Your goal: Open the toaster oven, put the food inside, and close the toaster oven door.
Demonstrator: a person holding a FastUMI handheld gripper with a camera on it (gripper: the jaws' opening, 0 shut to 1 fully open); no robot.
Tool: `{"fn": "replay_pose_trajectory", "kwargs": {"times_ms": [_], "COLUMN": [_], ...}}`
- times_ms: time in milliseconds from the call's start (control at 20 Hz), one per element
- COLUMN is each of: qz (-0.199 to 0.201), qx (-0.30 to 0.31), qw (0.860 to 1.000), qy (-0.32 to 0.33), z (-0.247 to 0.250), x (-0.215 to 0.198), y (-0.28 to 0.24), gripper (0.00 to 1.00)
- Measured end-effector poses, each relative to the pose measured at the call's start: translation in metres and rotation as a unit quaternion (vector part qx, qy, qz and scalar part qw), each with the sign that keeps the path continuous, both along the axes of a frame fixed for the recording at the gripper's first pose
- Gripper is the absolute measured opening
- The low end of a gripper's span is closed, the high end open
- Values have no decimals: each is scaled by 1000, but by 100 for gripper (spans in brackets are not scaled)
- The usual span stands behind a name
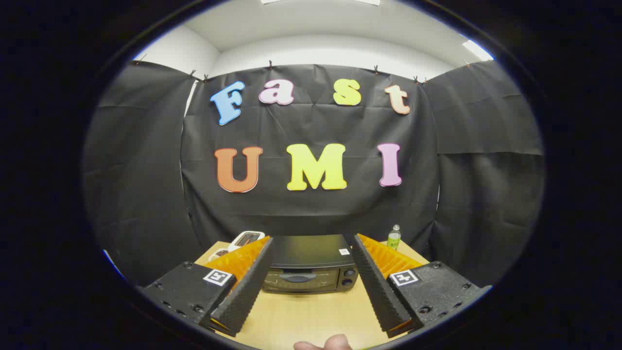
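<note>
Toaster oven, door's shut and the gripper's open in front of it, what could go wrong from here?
1. The toaster oven door handle is low and slim; the open gripper fingers could miss or slip off.
2. The oven may slide on the smooth table when pulled.
3. The bottle beside the oven might get knocked.

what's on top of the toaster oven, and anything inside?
The black toaster oven has only a small white sticker on its flat top. Its door is shut and the dark glass hides the inside. The open tool frames it, touching nothing.
</note>
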State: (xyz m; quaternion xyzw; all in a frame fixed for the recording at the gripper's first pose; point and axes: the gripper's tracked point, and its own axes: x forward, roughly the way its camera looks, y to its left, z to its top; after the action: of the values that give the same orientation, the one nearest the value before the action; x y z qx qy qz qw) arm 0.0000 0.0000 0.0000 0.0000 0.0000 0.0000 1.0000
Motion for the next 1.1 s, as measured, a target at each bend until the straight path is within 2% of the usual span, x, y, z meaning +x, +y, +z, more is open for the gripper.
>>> {"fn": "replay_pose_trajectory", "kwargs": {"times_ms": [800,1100], "qz": [-7,3], "qx": [1,-6], "qw": [1000,1000], "qy": [5,19], "z": [-5,-17], "x": [0,19], "y": [-5,-3], "gripper": [100,100]}}
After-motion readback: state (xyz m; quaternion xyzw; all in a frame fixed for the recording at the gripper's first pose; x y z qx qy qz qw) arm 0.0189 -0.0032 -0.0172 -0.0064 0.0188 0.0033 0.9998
